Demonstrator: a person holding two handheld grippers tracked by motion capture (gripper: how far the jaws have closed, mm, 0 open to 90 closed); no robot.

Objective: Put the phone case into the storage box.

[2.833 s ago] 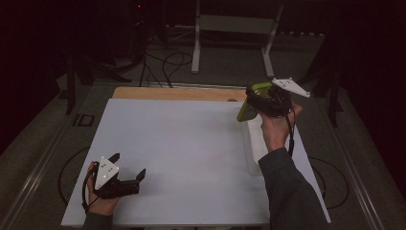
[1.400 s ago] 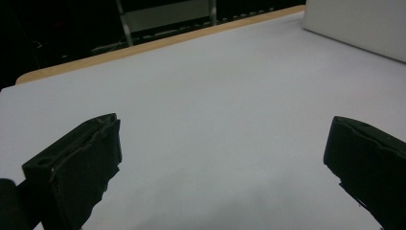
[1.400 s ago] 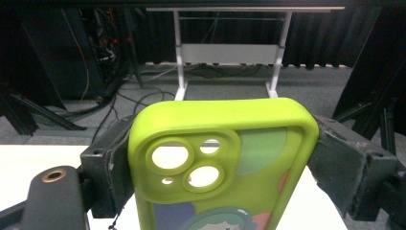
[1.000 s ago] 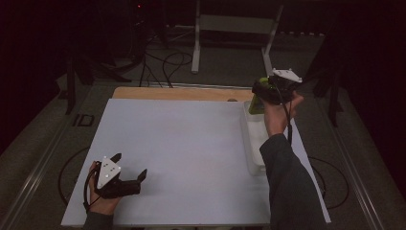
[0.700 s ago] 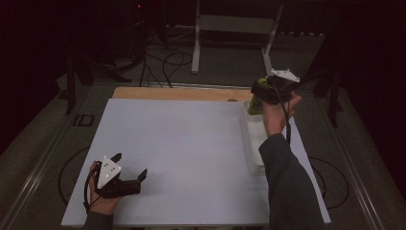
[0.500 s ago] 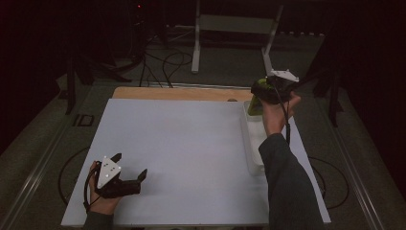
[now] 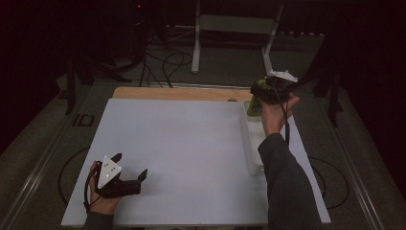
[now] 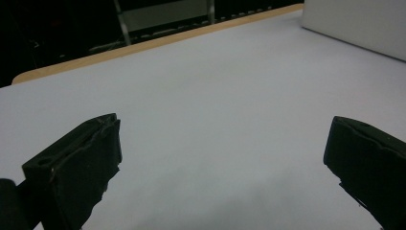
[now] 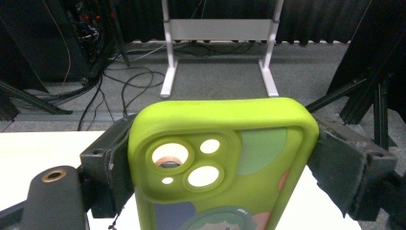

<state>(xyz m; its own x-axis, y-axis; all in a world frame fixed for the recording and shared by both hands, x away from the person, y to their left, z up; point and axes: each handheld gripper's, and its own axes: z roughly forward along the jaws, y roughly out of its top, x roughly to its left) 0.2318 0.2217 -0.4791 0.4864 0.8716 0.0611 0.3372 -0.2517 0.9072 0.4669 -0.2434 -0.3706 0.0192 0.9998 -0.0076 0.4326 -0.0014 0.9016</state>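
Observation:
My right gripper (image 7: pixel 266 91) is raised over the far right of the table, shut on a lime-green phone case (image 7: pixel 253 103). In the right gripper view the case (image 9: pixel 225 158) stands upright with its back and camera cut-outs toward the camera, and the two black pads press on its side edges. It carries a cartoon print low down. The case hangs above the far end of a long white box (image 7: pixel 251 143). My left gripper (image 7: pixel 129 165) rests on the white table top (image 7: pixel 191 143) near the front left. Its jaws stand wide open with nothing between them (image 8: pixel 225 158).
The white box (image 8: pixel 359 24) lies along the table's right side. A wooden strip (image 7: pixel 177 93) edges the far side of the white top. Beyond it are a white metal stand (image 9: pixel 218 28), cables on the floor and dark frames.
Since the earliest frame the right hand has risen slightly and turned with the case. Over the last second it has barely shifted. The left gripper has stayed put.

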